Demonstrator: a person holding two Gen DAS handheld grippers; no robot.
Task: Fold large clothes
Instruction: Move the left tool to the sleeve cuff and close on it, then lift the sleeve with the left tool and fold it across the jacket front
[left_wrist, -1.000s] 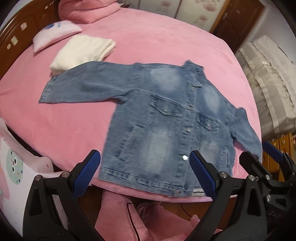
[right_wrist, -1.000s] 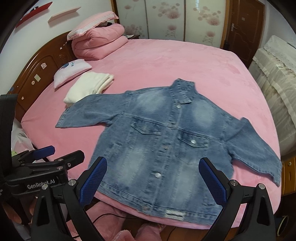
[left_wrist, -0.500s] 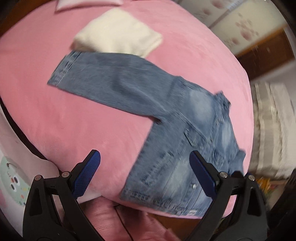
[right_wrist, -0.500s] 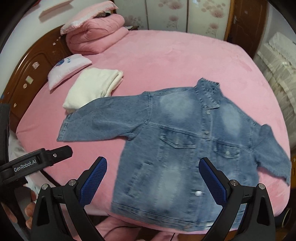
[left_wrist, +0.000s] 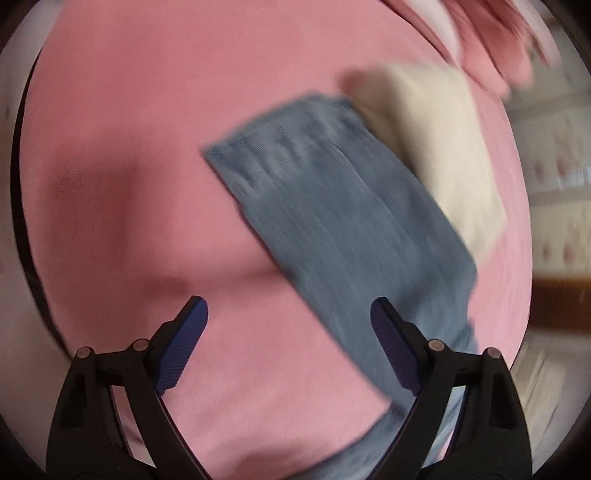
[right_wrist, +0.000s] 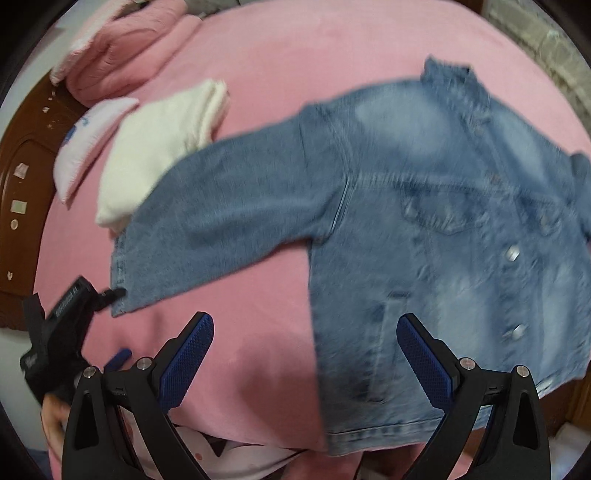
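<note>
Pink velvety bedspread (right_wrist: 295, 55), denim jacket (right_wrist: 424, 206) spread flat, wooden headboard (right_wrist: 22, 177)

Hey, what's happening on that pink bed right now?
A person is holding a pair of tongs in each hand over a denim jacket spread flat, front up and buttoned, on the pink bed. The left tongs hover near the cuff of the outstretched sleeve, their jaws having just narrowed a little with nothing between them. The right tongs are open near the jacket's lower side edge. No fold has been made yet. A folded cream garment lies beside the sleeve.
</note>
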